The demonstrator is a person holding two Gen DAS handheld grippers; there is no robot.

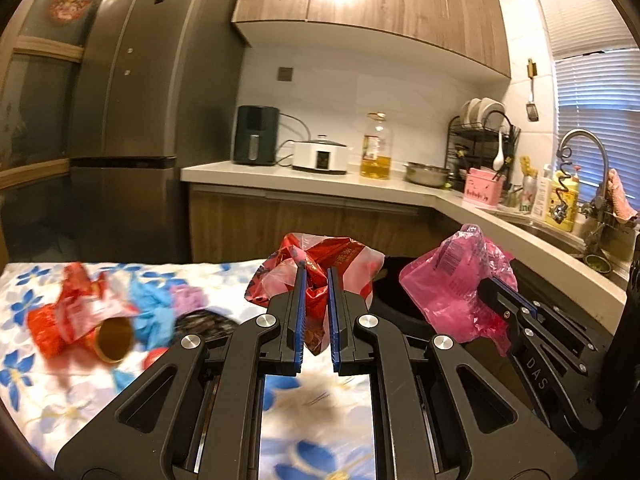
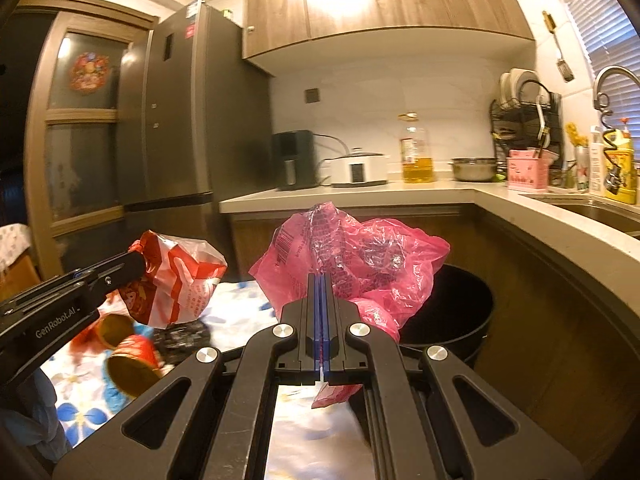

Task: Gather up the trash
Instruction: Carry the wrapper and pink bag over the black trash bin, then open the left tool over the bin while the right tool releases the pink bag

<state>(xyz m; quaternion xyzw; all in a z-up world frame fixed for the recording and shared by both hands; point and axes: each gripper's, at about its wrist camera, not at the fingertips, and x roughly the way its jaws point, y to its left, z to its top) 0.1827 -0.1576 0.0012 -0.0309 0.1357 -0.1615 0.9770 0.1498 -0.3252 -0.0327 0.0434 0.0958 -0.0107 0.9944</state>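
Your left gripper [image 1: 317,296] is clamped on a red-and-white wrapper [image 1: 320,264], pointing roughly level. Your right gripper [image 2: 322,312], just beside it, seems fully closed on a pink plastic bag [image 2: 352,256].

Warm overhead glare, blurred tabletop, fisheye-bent, dark-vignetted edges

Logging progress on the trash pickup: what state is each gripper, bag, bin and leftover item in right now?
left gripper: shut on the red-and-white bag
red-and-white bag: crumpled, held in the air
right gripper: shut on the pink bag
pink bag: crumpled, held by the bin
black bin: open, no lid
red cans: tipped over on the floral cloth
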